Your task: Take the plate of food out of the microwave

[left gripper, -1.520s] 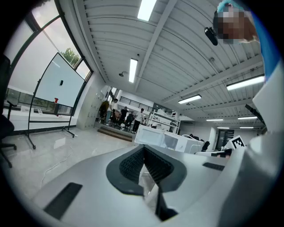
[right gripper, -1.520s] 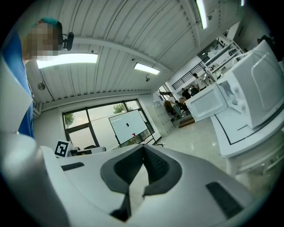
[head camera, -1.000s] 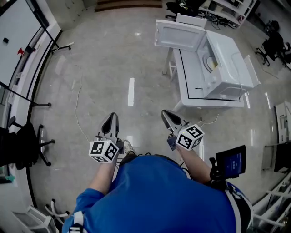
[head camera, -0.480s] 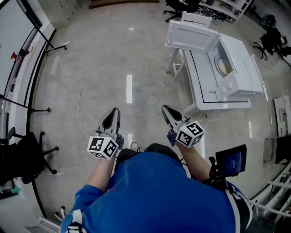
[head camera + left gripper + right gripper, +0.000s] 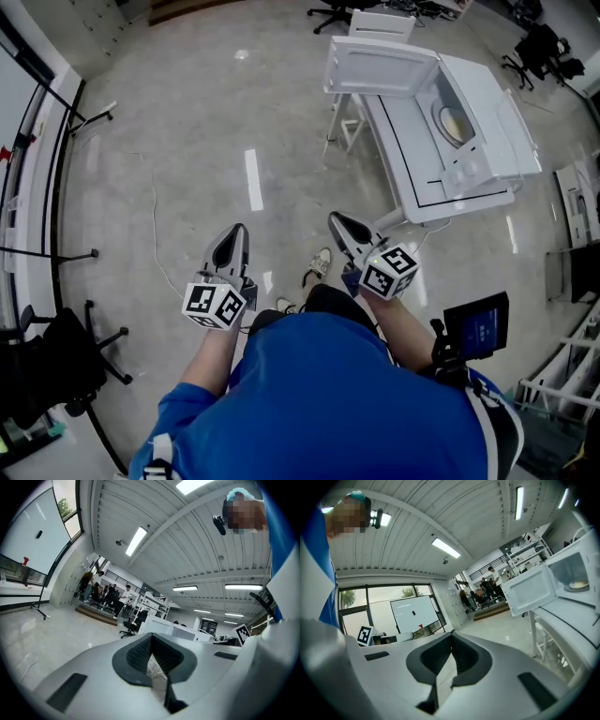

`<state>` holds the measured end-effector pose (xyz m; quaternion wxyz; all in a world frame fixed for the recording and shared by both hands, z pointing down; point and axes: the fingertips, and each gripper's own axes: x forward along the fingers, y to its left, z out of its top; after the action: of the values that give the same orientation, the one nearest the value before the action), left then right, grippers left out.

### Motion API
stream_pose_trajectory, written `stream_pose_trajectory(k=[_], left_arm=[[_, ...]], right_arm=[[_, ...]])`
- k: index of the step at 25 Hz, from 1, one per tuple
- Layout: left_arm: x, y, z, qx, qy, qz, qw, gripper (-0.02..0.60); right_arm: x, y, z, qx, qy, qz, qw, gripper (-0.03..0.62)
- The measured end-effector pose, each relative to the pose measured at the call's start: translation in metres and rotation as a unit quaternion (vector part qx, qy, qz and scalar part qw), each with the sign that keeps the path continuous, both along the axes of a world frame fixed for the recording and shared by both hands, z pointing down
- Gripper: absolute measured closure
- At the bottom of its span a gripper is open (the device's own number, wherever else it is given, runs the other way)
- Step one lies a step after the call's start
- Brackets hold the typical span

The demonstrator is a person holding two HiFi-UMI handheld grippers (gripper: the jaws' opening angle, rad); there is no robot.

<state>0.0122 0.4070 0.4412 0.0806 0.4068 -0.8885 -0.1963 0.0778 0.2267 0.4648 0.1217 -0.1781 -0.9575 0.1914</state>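
Left gripper (image 5: 231, 238): jaws pressed together, nothing between them, pointing out over the floor (image 5: 187, 141). Right gripper (image 5: 341, 228): also closed, empty. Both well apart from the white table (image 5: 410, 164). Microwave (image 5: 492, 108) on the table, its door (image 5: 380, 67) swung wide open; plate of food (image 5: 453, 122) sits inside the cavity. Bare floor between grippers and table. Black chair (image 5: 47, 361) far left, clear of the way

Hand-held grippers — left (image 5: 232, 240), right (image 5: 342, 227) — closed
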Motion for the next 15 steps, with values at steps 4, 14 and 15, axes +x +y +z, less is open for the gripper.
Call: stream_pose_trajectory(k=[4, 14, 15], left_arm=[[-0.034, -0.026, 0.002, -0.003, 0.0, 0.013, 0.9999, 0.572], [-0.13, -0.123, -0.02, -0.022, -0.025, 0.058, 0.9978, 0.572], [-0.135, -0.137, -0.019, -0.024, -0.023, 0.067, 0.9972, 0.572]], right_arm=[[-0.029, -0.022, 0.009, -0.013, -0.007, 0.012, 1.0, 0.597], [-0.101, -0.118, 0.004, -0.029, -0.019, 0.069, 0.997, 0.597], [-0.103, -0.129, 0.004, -0.029, -0.015, 0.077, 0.997, 0.597]])
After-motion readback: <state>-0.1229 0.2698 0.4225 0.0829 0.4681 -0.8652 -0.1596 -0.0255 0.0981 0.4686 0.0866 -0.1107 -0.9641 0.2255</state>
